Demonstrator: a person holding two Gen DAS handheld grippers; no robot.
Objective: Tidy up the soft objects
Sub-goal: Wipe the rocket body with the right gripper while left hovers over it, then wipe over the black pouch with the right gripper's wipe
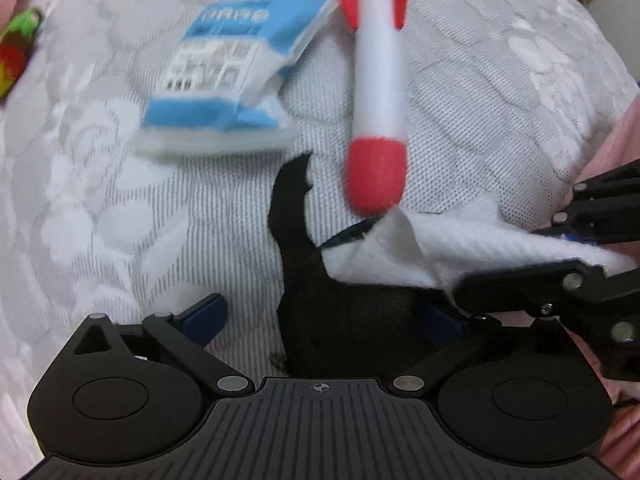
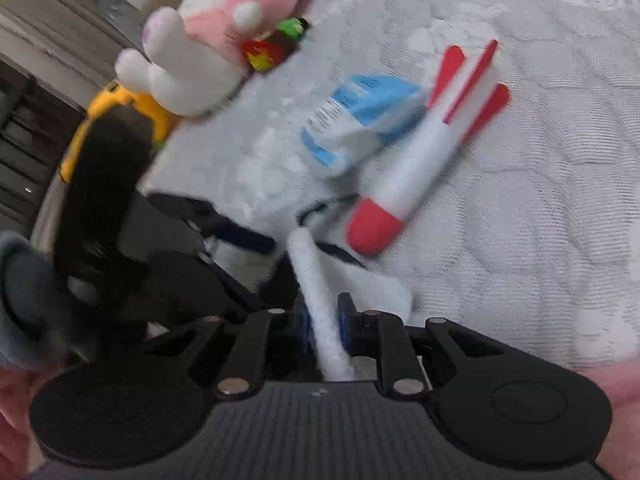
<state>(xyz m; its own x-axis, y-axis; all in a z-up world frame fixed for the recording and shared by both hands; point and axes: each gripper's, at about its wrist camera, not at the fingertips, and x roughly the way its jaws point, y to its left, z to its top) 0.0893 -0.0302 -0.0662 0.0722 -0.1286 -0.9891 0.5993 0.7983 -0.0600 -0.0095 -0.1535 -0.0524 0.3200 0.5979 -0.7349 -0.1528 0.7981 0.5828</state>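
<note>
- Right gripper (image 2: 325, 322) jaws pinched on the edge of a white knit cloth (image 1: 460, 240); left gripper (image 1: 320, 316) jaws spread, a black fabric piece (image 1: 320, 308) between them, not clamped.
- White cloth hangs from the right gripper just above the grey quilted mattress (image 1: 500, 80), overlapping the black fabric.
- Rocket plush (image 1: 378, 100) and blue-white tissue pack (image 1: 224, 76) lie side by side beyond; pink-white bunny plush (image 2: 208, 32) at the mattress edge, striped item (image 2: 276, 46) under it.
- Step, likely: lifting the cloth to fold or move it.
- Next probably calls for the left jaws closing on a free corner; frames blurry.
</note>
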